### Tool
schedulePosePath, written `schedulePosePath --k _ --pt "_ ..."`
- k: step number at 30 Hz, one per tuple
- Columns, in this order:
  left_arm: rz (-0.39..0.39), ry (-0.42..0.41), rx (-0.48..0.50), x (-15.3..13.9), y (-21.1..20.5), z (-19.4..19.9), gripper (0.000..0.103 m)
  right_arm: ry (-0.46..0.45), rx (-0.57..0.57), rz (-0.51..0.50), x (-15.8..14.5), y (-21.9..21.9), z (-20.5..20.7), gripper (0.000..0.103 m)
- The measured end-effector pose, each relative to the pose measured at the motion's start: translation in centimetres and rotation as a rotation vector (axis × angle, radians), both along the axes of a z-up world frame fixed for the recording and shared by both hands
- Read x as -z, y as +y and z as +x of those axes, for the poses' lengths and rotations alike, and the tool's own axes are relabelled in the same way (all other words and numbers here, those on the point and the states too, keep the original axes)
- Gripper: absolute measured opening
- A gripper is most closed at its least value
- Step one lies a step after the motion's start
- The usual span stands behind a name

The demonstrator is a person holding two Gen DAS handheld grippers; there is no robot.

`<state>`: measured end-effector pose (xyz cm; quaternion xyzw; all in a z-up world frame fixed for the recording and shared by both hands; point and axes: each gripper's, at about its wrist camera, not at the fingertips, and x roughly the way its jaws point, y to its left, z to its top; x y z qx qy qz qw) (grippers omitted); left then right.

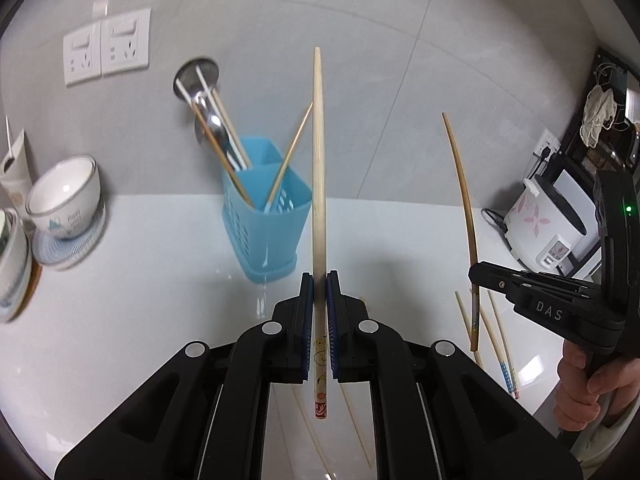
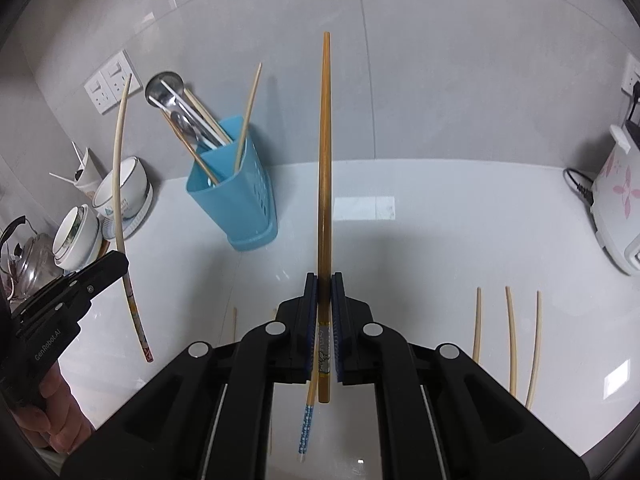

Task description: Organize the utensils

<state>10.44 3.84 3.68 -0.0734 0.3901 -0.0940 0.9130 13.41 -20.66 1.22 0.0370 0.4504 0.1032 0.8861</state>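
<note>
At the far left of my left wrist view, stacked bowls (image 1: 66,196) sit on a ribbed coaster against the wall, with two wall sockets (image 1: 106,46) above them in the upper left. Right of the bowls stands the blue utensil holder (image 1: 268,216) on the white desk (image 1: 140,280), already carrying a steel ladle (image 1: 200,92) and several chopsticks that lean out of it. In the middle of the frame my left claw (image 1: 320,312) is clamped on a pale chopstick (image 1: 318,160), which stands upright between the blue pads, its patterned end hanging below them. Further right, my right claw (image 1: 480,272) comes in from the edge, pinching a darker brown chopstick (image 1: 466,208) near its lower end. Under it, loose chopsticks (image 1: 500,344) lie on the desk, and a flowered rice cooker (image 1: 540,224) stands at the right.

In my right wrist view, the left claw (image 2: 120,264) enters at lower left with its pale chopstick (image 2: 120,168) curving up past the bowls (image 2: 120,196). The holder (image 2: 236,204) sits left of centre. My right claw (image 2: 325,312) is closed tight on the brown chopstick (image 2: 325,160), upright in the centre. Three bare chopsticks (image 2: 510,340) lie on the desk at lower right, and the rice cooker (image 2: 616,208) is at the right edge.
</note>
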Motion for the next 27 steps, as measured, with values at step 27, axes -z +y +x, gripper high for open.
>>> schedulePosePath --k 27 --pt "0.014 -0.21 -0.067 -4.6 1.1 4.9 0.006 -0.171 0.016 0.023 -4.7 2.2 2.4 0.006"
